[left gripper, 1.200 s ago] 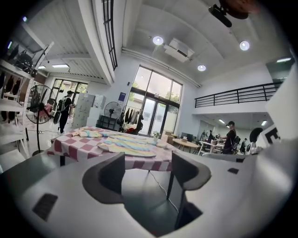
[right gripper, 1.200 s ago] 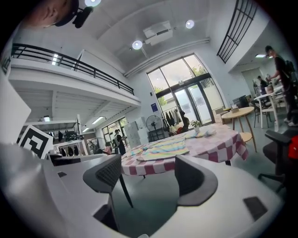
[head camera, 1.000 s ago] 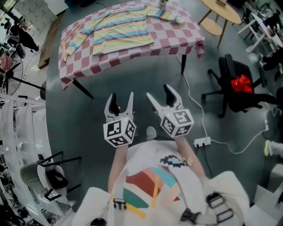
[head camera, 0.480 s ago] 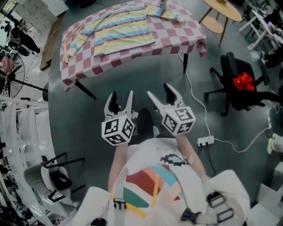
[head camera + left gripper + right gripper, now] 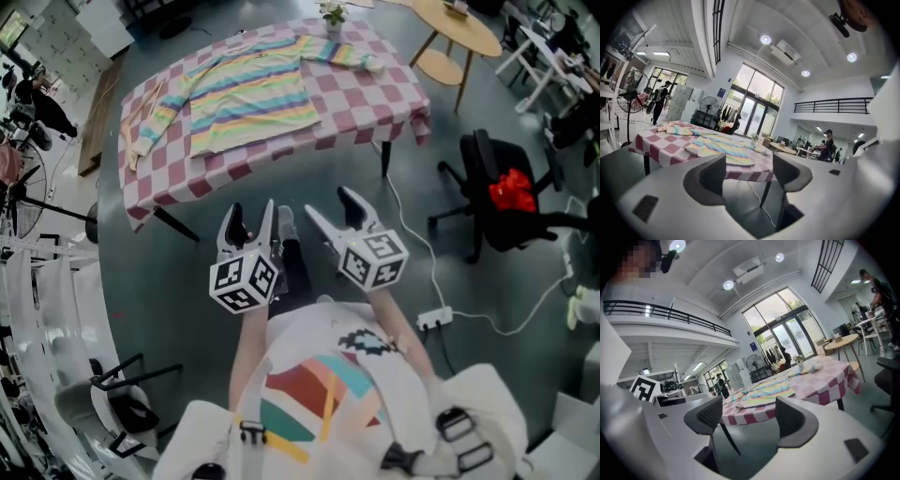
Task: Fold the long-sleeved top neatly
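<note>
- Head view: striped top [image 5: 246, 98] lies flat on the checked table [image 5: 375, 112]; left gripper [image 5: 251, 217] and right gripper [image 5: 330, 206] are well short of it.
- Left gripper view: jaws wide, nothing between.
- Right gripper view: jaws wide, empty; sleeves indistinct.

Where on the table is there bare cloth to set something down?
Widest: the checked cloth right of the striped top, out to that cloth's edge. A narrow strip runs along the near edge. Crowded: the left end, under a sleeve, and the far edge by the plant.
</note>
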`<state>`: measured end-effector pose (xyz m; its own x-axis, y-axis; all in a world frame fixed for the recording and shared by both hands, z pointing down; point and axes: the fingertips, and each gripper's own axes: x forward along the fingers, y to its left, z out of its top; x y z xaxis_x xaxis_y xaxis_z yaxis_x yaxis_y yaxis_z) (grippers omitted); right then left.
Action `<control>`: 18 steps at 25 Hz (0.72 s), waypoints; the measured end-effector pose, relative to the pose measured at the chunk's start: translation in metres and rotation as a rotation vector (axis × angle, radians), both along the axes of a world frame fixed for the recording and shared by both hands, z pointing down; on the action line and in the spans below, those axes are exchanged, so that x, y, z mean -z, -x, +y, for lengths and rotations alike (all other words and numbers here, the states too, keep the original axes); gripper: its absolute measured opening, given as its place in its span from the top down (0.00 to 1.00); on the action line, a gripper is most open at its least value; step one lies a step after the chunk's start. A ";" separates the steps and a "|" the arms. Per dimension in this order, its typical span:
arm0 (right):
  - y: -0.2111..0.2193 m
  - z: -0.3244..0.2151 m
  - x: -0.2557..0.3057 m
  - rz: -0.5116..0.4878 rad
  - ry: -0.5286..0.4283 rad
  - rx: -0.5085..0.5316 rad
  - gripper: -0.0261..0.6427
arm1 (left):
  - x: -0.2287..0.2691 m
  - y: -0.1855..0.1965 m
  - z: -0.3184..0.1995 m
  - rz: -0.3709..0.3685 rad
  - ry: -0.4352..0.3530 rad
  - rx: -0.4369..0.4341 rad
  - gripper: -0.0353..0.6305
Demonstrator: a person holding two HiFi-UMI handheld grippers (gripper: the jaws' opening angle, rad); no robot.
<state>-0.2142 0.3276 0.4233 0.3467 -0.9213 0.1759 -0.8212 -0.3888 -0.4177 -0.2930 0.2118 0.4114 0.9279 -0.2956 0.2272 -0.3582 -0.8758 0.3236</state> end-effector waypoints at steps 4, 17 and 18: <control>-0.035 -0.027 -0.002 -0.015 -0.001 -0.019 0.47 | -0.004 -0.030 -0.028 -0.023 0.015 -0.003 0.51; -0.167 -0.202 -0.010 0.029 0.088 0.041 0.47 | -0.005 -0.162 -0.197 -0.081 -0.040 0.028 0.51; -0.177 -0.220 -0.011 0.037 0.104 0.053 0.47 | -0.004 -0.174 -0.213 -0.086 -0.052 0.031 0.51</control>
